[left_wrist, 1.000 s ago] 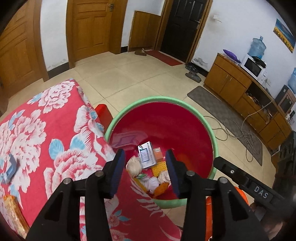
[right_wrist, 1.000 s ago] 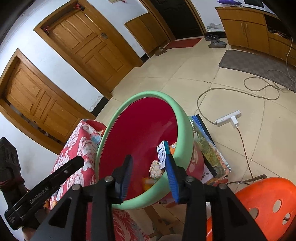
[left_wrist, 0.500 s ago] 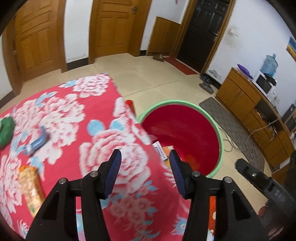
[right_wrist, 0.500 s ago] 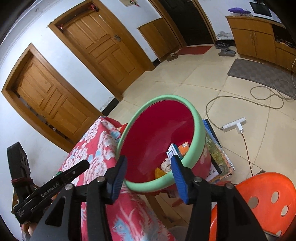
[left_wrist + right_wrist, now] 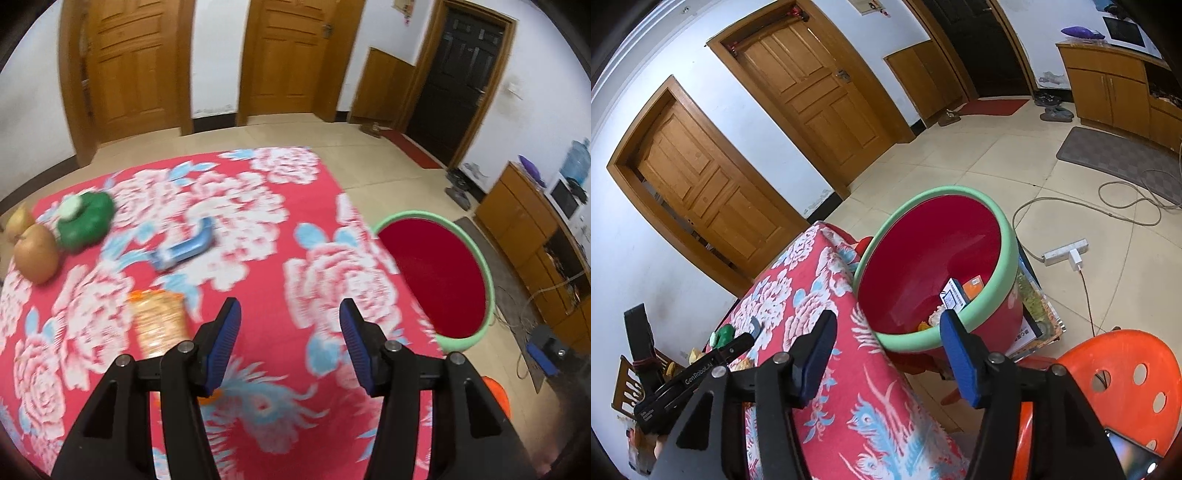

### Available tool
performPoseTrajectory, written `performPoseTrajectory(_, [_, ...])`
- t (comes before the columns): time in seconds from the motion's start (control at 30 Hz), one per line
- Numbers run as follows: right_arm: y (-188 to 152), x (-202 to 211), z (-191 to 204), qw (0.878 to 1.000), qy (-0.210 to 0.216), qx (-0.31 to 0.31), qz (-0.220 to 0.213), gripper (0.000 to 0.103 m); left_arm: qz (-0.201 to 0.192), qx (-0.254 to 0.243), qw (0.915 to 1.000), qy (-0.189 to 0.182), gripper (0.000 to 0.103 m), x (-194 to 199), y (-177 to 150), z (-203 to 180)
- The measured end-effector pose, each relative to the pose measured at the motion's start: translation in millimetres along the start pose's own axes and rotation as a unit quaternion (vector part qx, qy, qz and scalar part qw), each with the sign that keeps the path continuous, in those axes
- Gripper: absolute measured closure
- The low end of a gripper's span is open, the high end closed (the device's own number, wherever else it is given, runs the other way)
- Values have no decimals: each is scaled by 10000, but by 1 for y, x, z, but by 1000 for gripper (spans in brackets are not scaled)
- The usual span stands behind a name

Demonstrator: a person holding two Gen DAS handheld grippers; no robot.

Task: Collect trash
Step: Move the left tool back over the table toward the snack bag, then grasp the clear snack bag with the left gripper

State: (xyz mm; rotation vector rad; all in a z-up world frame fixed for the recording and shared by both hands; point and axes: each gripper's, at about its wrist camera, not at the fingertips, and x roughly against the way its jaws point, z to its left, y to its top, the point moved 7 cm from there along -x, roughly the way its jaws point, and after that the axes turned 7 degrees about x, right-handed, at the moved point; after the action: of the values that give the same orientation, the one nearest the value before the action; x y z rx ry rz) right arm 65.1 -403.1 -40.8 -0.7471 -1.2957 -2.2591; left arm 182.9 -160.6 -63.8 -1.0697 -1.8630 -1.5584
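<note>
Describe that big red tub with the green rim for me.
The tub is round and deep, glossy red inside and out like plastic, with a thick pale green rim. It stands upright beside the table, on a flat printed board. Small litter lies at its bottom: a white and blue box, an orange packet, and crumpled scraps.

"GenRoboLAI" in white on the left gripper (image 5: pixel 746 338) body, last letters unclear
</note>
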Motion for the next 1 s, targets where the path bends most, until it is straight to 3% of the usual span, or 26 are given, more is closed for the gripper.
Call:
performPoseTrajectory(0.43, [-17,-2,17,9999,-10,81,123,36,177,426,9965,693,43,-3,-13,76])
performPoseTrajectory(0.57, [-21,-4,19,9998,-34,111,172,35,190,497,9952,820,35,-9,-16,84])
performPoseTrajectory(1.0, [-21,-2,25,9996,-72,218,168,33,401,310,9946,901,36,-31,-26,86])
